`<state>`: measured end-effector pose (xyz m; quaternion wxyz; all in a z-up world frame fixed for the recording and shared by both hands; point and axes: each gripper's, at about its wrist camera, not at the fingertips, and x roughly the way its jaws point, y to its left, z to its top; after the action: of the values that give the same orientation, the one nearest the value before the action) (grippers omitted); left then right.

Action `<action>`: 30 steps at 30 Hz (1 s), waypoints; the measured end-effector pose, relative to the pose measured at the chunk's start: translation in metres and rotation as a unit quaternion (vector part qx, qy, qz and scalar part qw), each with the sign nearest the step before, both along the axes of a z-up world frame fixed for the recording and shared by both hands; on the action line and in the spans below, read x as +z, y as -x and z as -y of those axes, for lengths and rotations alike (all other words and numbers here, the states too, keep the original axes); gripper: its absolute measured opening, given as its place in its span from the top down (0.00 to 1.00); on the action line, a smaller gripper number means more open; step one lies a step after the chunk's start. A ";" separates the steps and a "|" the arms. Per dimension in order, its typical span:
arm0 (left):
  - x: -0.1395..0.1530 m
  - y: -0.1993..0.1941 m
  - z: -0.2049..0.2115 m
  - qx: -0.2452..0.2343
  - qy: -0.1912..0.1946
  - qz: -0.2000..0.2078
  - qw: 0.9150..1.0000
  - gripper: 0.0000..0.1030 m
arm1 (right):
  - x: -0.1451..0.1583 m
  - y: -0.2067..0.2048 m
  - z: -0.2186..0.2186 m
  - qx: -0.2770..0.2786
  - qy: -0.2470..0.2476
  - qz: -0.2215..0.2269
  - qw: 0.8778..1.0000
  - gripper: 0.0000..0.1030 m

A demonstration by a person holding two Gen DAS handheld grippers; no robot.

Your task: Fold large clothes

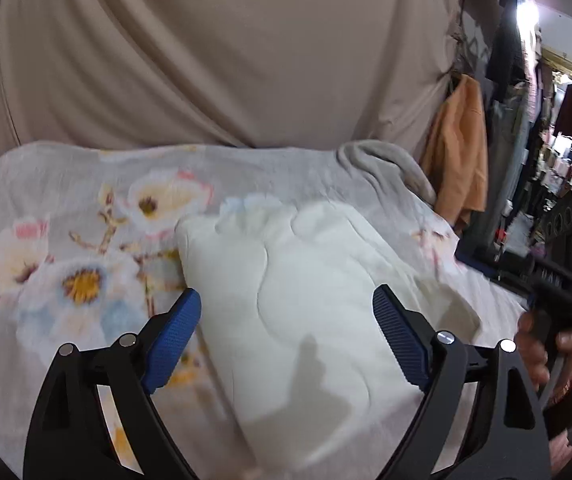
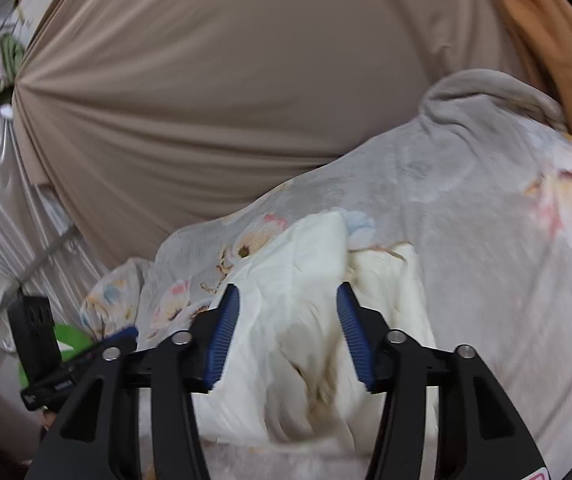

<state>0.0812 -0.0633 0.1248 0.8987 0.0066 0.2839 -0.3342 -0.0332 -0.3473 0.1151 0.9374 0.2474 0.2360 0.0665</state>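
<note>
Mostly folded: white garment [image 1: 286,300] lying as a compact bundle on the floral blanket [image 1: 66,208], toward 12 o'clock of both grippers. Left gripper [image 1: 286,312] spread wide, empty. Right gripper [image 2: 287,332] parted, grasping nothing. Probably only final tidying left.

Landmark: white garment [image 1: 297,300], lying on the floral blanket [image 1: 66,216].

- Left of it: flat bare blanket, free to pass.
- Behind it: short strip of blanket, then the beige curtain [image 1: 214,52] closes that side wall to wall.
- Back right of it: bunched grey blanket fold [image 1: 385,160], raised; hanging orange cloth [image 1: 455,148] just past it.
- Right of it: right hand [image 1: 541,344] on its black handle near the blanket edge, cluttered shelves beyond.
- Over it: left gripper [image 1: 286,320] spread wide, clear gap between fingers [image 1: 178,328]. Right gripper [image 2: 287,332] fingers [image 2: 224,332] straddle a raised fold; contact unclear, blurred.
</note>
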 end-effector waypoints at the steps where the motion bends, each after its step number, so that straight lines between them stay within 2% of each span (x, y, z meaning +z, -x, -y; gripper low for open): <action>1: -0.002 -0.010 0.007 0.008 -0.004 -0.002 1.000 0.17 | -0.005 -0.022 -0.007 0.012 0.009 -0.027 1.000 0.46; 3: -0.009 -0.025 0.020 0.019 -0.005 -0.018 1.000 0.17 | -0.022 -0.052 -0.019 0.017 0.028 -0.083 0.996 0.46; 4: -0.011 -0.030 0.022 0.024 -0.003 -0.025 0.999 0.18 | -0.032 -0.064 -0.023 0.020 0.042 -0.110 0.993 0.68; 5: -0.012 -0.032 0.023 0.023 0.002 -0.031 0.999 0.18 | -0.040 -0.070 -0.025 0.027 0.044 -0.119 0.992 0.83; 7: -0.010 -0.026 0.024 0.013 0.012 -0.027 0.999 0.18 | -0.039 -0.059 -0.021 0.041 0.019 -0.086 0.995 0.90; 8: -0.009 -0.022 0.026 0.010 0.012 -0.021 1.000 0.18 | -0.033 -0.045 -0.017 0.048 0.012 -0.054 0.997 0.91; 10: -0.011 -0.017 0.034 0.007 0.000 -0.011 1.000 0.18 | -0.028 -0.023 -0.009 0.044 0.007 -0.029 0.999 0.92; 12: -0.023 -0.015 0.048 -0.006 -0.023 -0.013 1.000 0.18 | -0.043 -0.015 0.001 0.027 0.012 -0.048 0.998 0.92; 13: -0.036 -0.017 0.058 -0.012 -0.038 -0.023 0.999 0.18 | -0.065 -0.019 0.008 0.023 0.000 -0.078 0.997 0.92; 15: -0.062 -0.020 0.073 -0.019 -0.069 -0.042 0.997 0.18 | -0.100 -0.026 0.019 0.031 -0.041 -0.103 0.993 0.92; 16: -0.072 -0.017 0.080 -0.010 -0.089 -0.025 0.996 0.17 | -0.112 -0.028 0.022 0.033 -0.058 -0.106 0.992 0.94; 17: -0.081 -0.013 0.087 0.005 -0.113 0.001 0.994 0.15 | -0.115 -0.027 0.025 0.035 -0.071 -0.105 0.991 0.94; 18: -0.087 -0.012 0.089 0.011 -0.121 0.009 0.993 0.14 | -0.110 -0.025 0.024 0.037 -0.065 -0.106 0.992 0.93; 20: -0.089 -0.013 0.086 0.018 -0.110 0.005 0.994 0.13 | -0.090 -0.016 0.024 0.030 -0.045 -0.091 0.994 0.89; 21: -0.089 -0.016 0.083 0.020 -0.106 0.000 0.994 0.13 | -0.081 -0.009 0.027 0.022 -0.048 -0.075 0.996 0.83; 23: -0.088 -0.020 0.078 0.022 -0.096 -0.012 0.995 0.13 | -0.066 0.008 0.043 0.000 -0.058 -0.049 0.997 0.81; 24: -0.089 -0.020 0.077 0.023 -0.093 -0.014 0.995 0.13 | -0.064 0.010 0.051 -0.011 -0.063 -0.050 0.997 0.80; 27: -0.088 -0.017 0.080 0.029 -0.098 -0.004 0.995 0.12 | -0.076 -0.002 0.067 -0.023 -0.071 -0.096 0.993 0.78; 30: -0.088 -0.016 0.081 0.031 -0.098 -0.004 0.995 0.12 | -0.099 -0.028 0.063 0.011 -0.077 -0.141 0.987 0.78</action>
<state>0.0977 -0.1438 0.0371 0.9022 0.0845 0.3194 -0.2772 -0.0048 -0.4098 0.0159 0.8719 0.3230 0.3631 0.0594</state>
